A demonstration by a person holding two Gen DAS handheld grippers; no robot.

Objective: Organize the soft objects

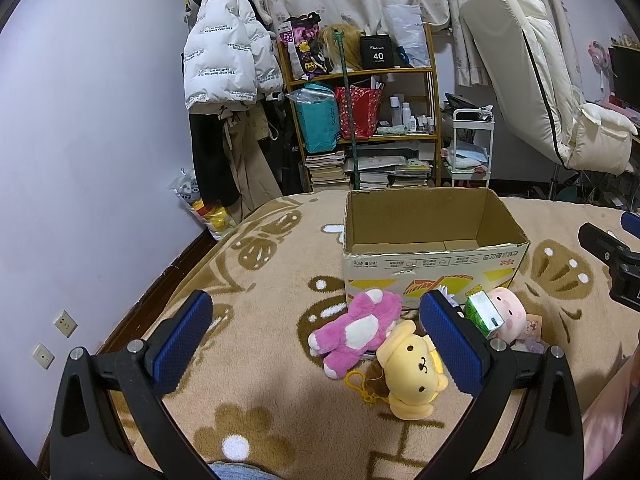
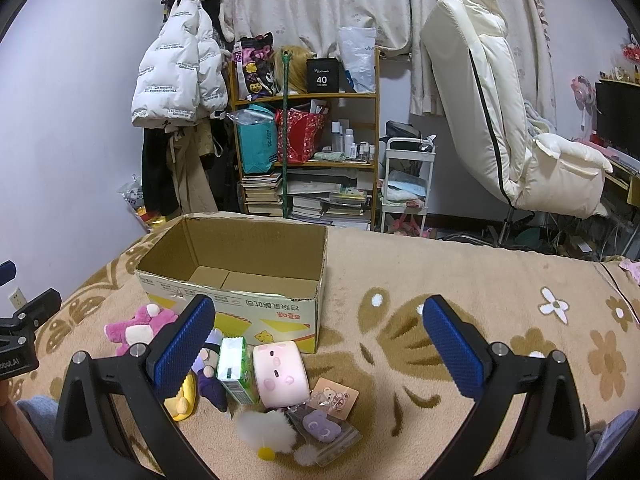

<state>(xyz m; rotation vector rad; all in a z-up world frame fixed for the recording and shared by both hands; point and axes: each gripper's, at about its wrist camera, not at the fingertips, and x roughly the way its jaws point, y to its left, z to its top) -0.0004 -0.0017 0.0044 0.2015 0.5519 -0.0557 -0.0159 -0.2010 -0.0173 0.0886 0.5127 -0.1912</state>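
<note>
- Both tongs hang spread wide and empty: left gripper [image 1: 316, 344], right gripper [image 2: 320, 346].
- Toys lie heaped against the near wall of the empty cardboard box [image 1: 434, 266].
- I'd lower my left over the yellow dog plush [image 1: 414, 368], squeeze its head, lift clear of the pink bear [image 1: 356, 328].

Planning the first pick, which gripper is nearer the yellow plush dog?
Left. The yellow plush dog lies just inside the left gripper; the right gripper sits further right, the dog beyond its left finger.
</note>
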